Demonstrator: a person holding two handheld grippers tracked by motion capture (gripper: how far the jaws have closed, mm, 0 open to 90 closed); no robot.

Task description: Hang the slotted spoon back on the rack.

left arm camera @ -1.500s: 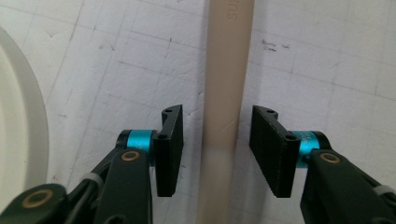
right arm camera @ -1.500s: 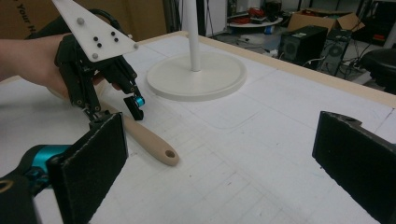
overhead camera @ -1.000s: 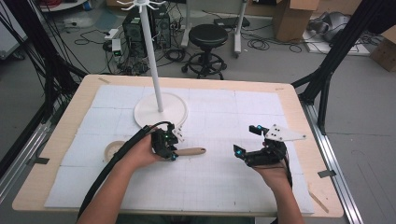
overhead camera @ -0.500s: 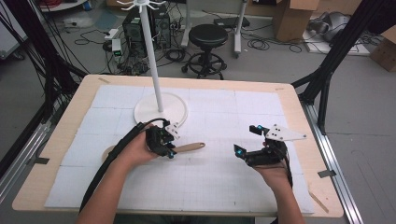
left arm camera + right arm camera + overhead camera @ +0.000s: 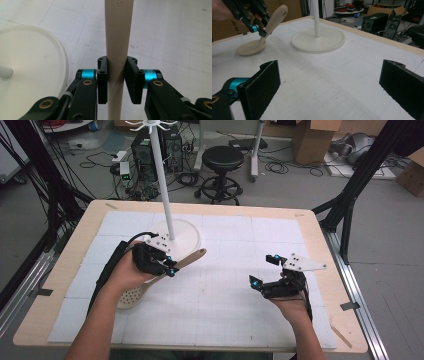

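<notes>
We find the left tongs [image 5: 159, 261] clamped on the handle of a beige slotted spoon [image 5: 150, 282], the jaws pressing either side of the shaft in the left gripper view [image 5: 117, 75]. The spoon sits tilted: its perforated bowl rests on the surface near the person's left forearm, while the handle rises toward the round base of the white hook stand [image 5: 176, 237], just beside it. We judge the spoon light, rigid and smooth, probably plastic or wood; it should not bend or break under this grip, but the slick, tapering handle may pivot or slide between the pads if it swings. The present hold near mid-handle looks sound; a grip closer to the bowl would steady it more. The right tongs [image 5: 270, 270] stand open and hold nothing, well apart from the spoon, hovering over the right half of the surface [image 5: 240, 310]. That surface is a pale gridded mat on a wooden top, flat and uncluttered. Beyond it we note a black stool [image 5: 222, 160], computer towers, loose cables on the floor and cardboard boxes.
</notes>
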